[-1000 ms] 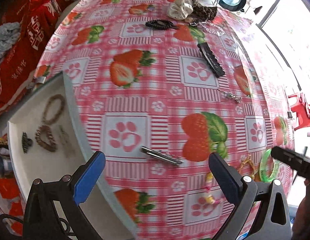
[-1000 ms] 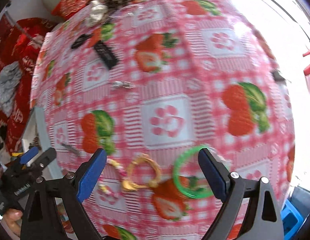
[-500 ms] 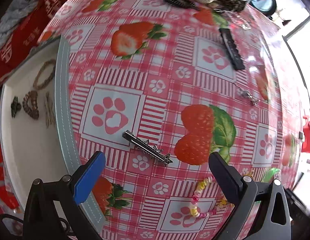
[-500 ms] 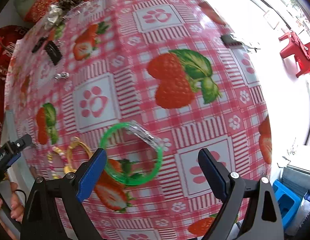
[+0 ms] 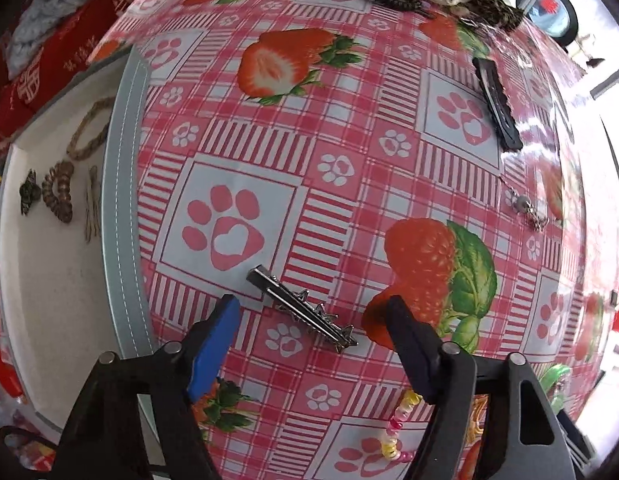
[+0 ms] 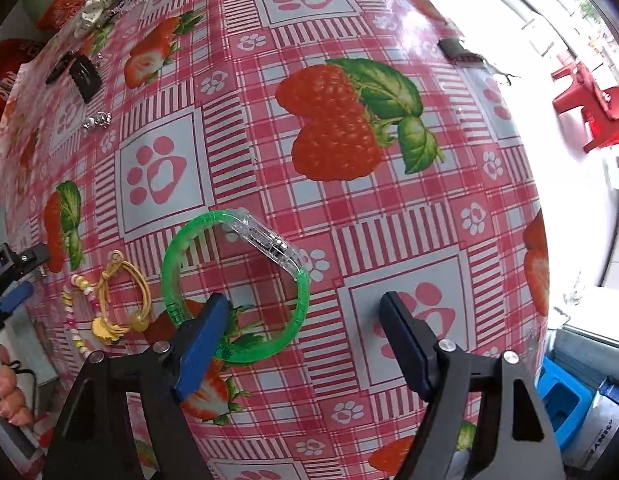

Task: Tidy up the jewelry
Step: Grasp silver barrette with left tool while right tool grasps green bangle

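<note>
Hair clip [image 5: 301, 312], silver metal with a toothed edge, lying flat on the worktop [image 5: 349, 168] between the fingers of the left hand-held gripper [image 5: 313, 312]; long axis running from ten o'clock to four o'clock in the left wrist view, slantwise to the line joining the two fingers. Jaws spread, having just been closing, the pads apart from the clip on both sides. White tray [image 5: 49, 280] with pieces already stowed at nine o'clock of the clip, just beyond the worktop edge. Green bangle [image 6: 233, 288] with a clear clasp, flat on the worktop; right hand-held gripper [image 6: 301, 312] spread and likewise just closing, its left finger over the bangle's rim at seven o'clock, its right finger outside the ring. Judgement: each hand nearest its own piece; the clip's slant probably calls for a wrist turn before pinching.
</note>
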Demonstrator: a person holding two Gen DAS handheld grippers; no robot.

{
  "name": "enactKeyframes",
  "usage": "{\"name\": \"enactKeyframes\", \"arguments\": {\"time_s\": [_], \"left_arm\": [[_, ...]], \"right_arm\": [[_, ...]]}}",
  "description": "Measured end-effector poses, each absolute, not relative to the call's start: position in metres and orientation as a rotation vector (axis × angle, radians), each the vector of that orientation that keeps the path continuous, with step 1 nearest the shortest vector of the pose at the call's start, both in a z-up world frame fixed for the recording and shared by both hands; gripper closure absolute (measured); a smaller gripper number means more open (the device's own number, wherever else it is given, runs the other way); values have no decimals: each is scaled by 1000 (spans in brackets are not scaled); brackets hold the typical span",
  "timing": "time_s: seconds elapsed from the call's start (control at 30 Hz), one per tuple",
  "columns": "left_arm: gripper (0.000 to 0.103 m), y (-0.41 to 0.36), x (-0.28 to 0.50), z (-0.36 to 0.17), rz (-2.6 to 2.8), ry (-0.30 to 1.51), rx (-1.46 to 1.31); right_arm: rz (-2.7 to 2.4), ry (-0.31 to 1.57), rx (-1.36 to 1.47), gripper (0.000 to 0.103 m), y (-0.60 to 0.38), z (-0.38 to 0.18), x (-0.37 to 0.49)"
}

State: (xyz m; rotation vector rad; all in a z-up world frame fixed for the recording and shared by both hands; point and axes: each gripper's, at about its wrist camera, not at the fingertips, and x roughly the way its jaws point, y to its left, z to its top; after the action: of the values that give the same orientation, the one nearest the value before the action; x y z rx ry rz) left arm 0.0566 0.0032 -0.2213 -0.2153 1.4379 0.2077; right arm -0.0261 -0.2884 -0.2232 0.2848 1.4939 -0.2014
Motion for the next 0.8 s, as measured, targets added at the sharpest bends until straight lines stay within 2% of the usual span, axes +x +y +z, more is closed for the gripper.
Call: {"name": "enactKeyframes", "arguments": {"time_s": [0.07, 0.13, 0.2, 0.27, 0.33, 0.37, 0.43, 0.5, 0.6, 0.8], "left_arm": [[33, -2, 58, -220, 195, 1428, -201], [44, -8, 60, -218, 180, 1418, -180], [50, -12, 60, -217, 172, 1412, -168], [61, -15, 60, -216, 153, 1404, -152], [77, -16, 63, -211, 130, 1400, -133], [78, -18, 63, -211, 111, 1398, -120], [80, -20, 61, -206, 86, 1397, -114], [80, -24, 60, -205, 73, 1396, -118], [80, -23, 57, -200, 43, 1387, -127], [80, -23, 51, -185, -27, 1361, -113]], "right_arm": [[-206, 1485, 268, 26, -286, -223, -27], [-214, 1478, 251, 31, -285, -222, -26], [-214, 1471, 245, 35, -281, -220, -24], [-211, 1465, 237, 43, -280, -216, -20], [-202, 1458, 221, 56, -275, -212, -16], [-197, 1455, 215, 59, -272, -211, -14], [-184, 1448, 205, 77, -269, -208, -11], [-178, 1448, 202, 88, -263, -205, -6], [-163, 1442, 225, 93, -263, -204, 2], [-126, 1409, 287, 93, -271, -191, 8]]}}
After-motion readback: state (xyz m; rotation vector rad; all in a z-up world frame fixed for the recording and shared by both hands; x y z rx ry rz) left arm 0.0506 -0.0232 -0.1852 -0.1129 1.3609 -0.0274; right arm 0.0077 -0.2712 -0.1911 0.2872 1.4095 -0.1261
